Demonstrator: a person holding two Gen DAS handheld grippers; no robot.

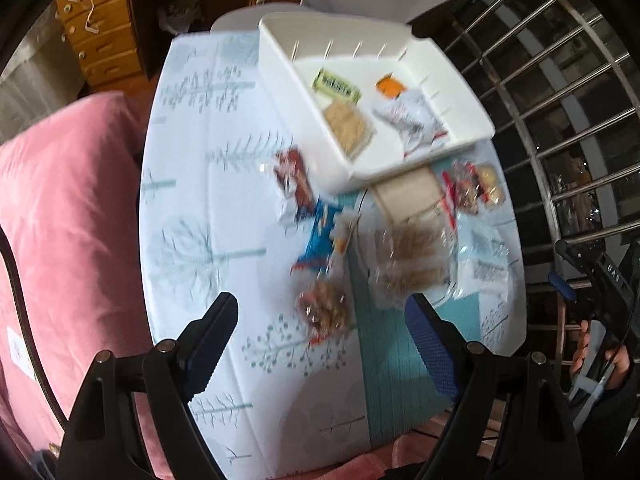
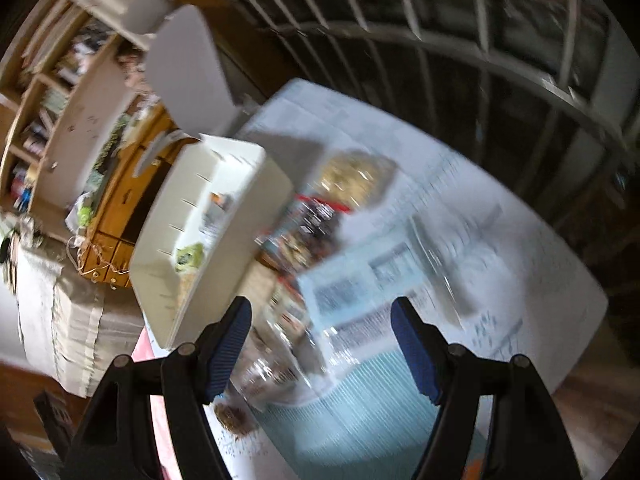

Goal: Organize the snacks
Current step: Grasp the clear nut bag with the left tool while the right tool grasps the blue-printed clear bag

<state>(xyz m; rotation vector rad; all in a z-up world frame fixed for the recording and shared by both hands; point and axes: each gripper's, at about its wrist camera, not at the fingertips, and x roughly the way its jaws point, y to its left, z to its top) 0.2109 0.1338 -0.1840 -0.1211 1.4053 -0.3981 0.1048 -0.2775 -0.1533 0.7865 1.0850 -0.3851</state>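
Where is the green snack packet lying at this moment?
In the left wrist view, the green snack packet lies inside the white tray at the far end of the table, just beyond a beige cracker pack and left of an orange packet.

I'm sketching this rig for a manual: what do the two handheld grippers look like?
Both the left gripper and right gripper have black angular linkage arms with silver pivot pins and blue ribbed pads. The left view shows the right gripper's black handle with white lettering and a cable.
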